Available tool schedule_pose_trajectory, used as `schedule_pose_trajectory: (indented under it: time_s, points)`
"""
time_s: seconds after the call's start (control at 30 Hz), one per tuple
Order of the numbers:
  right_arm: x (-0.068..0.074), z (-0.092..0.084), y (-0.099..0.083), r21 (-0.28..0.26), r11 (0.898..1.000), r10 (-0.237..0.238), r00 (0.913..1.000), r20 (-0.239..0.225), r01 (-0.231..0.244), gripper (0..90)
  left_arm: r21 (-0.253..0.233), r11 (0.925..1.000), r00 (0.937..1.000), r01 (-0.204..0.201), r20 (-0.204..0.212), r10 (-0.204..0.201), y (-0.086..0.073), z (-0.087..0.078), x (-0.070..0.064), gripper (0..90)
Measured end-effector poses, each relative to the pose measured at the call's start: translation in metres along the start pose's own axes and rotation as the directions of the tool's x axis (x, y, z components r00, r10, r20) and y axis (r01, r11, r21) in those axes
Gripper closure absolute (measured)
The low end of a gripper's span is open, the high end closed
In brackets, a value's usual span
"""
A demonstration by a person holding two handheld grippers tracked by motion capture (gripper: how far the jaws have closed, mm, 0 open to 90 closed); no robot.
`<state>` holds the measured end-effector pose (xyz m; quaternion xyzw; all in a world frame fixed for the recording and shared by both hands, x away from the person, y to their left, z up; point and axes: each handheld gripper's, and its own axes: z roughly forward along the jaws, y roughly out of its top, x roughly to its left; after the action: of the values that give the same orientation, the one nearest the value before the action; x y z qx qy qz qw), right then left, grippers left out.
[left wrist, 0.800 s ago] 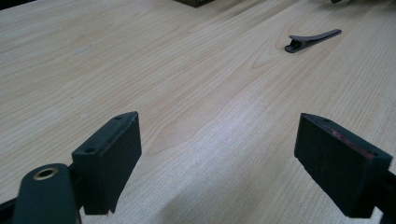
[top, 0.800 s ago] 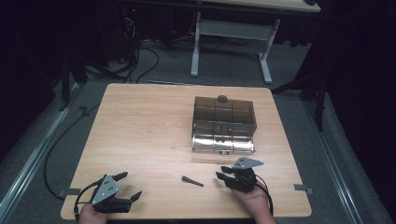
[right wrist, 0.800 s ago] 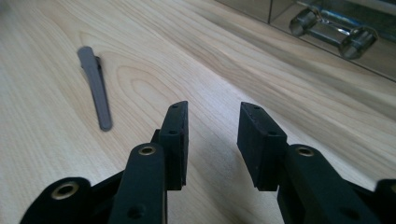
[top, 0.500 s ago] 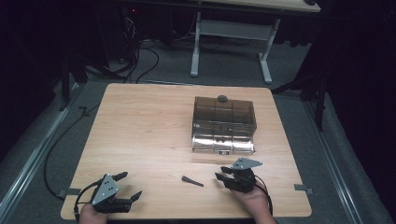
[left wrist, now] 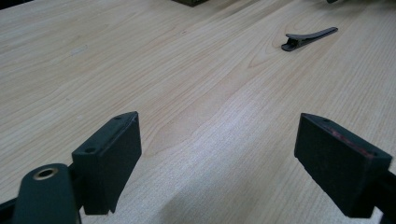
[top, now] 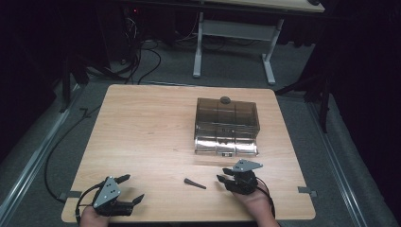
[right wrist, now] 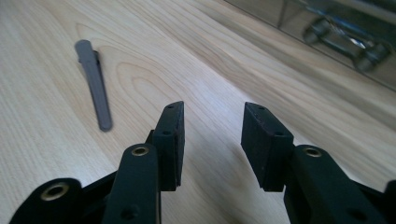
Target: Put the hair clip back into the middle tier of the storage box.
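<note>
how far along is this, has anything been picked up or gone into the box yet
Nothing looks done yet. The hair clip lies loose on the table, between the two grippers. The smoky plastic box is shut and untouched. In hand: nothing; the left gripper is wide open and the right gripper is partly open, both empty near the table's front edge. Any grasping or opening of the box is left.

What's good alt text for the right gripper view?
An open claw hovers over a light wooden table, empty. A dark hair clip lies to its upper left; a box's shiny front crosses the top right.
</note>
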<state>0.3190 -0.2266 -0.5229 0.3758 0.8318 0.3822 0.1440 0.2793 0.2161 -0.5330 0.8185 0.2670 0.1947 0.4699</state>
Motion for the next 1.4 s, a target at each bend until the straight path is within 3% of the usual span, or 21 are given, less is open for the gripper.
schedule_pose_trajectory:
  time_s: [0.07, 0.2, 0.53, 0.63, 0.67, 0.7, 0.77, 0.87, 0.93, 1.2, 1.4]
  points:
    - [0.006, 0.003, 0.006, 0.002, 1.000, -0.027, 0.9995, -0.018, 0.027, 59.5, 0.000, 1.0000, 1.0000, 0.001, -0.001, -0.001, 0.000, 0.000, 0.000, 15.1]
    - [0.014, 0.007, 0.014, 0.002, 0.999, -0.038, 0.9984, -0.042, 0.038, 58.7, 0.000, 1.0000, 1.0000, 0.003, -0.004, -0.003, 0.000, 0.000, 0.000, 15.0]
    - [0.021, 0.020, 0.032, 0.019, 0.998, -0.063, 0.9937, -0.092, 0.065, 58.6, -0.007, 1.0000, 1.0000, 0.003, -0.009, -0.003, 0.000, -0.001, 0.000, 15.1]
    - [0.027, 0.025, 0.036, 0.002, 0.998, -0.070, 0.9910, -0.114, 0.070, 58.6, -0.008, 1.0000, 0.9999, 0.003, -0.010, -0.003, 0.000, -0.001, 0.000, 15.0]
    - [0.030, 0.029, 0.036, -0.002, 0.999, -0.047, 0.9881, -0.146, 0.048, 58.6, -0.006, 1.0000, 1.0000, 0.004, -0.009, -0.004, 0.000, -0.001, 0.000, 15.1]
    - [0.030, 0.029, 0.036, -0.002, 0.999, -0.047, 0.9881, -0.146, 0.048, 58.6, -0.006, 1.0000, 1.0000, 0.004, -0.009, -0.004, 0.000, -0.001, 0.000, 15.0]
    - [0.037, 0.033, 0.037, 0.009, 0.996, -0.083, 0.9853, -0.149, 0.086, 58.6, -0.002, 1.0000, 1.0000, 0.006, -0.004, -0.006, 0.000, 0.000, 0.000, 15.0]
    - [0.044, 0.037, 0.037, 0.005, 0.995, -0.093, 0.9803, -0.174, 0.095, 59.5, -0.001, 1.0000, 1.0000, 0.005, -0.002, -0.005, 0.000, 0.000, 0.000, 15.1]
    - [0.049, 0.041, 0.036, 0.019, 0.993, -0.113, 0.9769, -0.182, 0.118, 61.2, 0.001, 1.0000, 1.0000, 0.005, -0.003, -0.005, 0.000, 0.000, 0.000, 15.1]
    - [0.057, 0.047, 0.037, 0.027, 0.990, -0.129, 0.9720, -0.196, 0.137, 67.0, -0.006, 1.0000, 1.0000, 0.004, -0.004, -0.004, 0.000, -0.001, 0.000, 15.0]
    - [0.059, 0.053, 0.037, 0.043, 0.989, -0.134, 0.9725, -0.190, 0.145, 71.1, -0.006, 1.0000, 1.0000, 0.005, -0.006, -0.005, 0.000, -0.001, 0.000, 15.1]
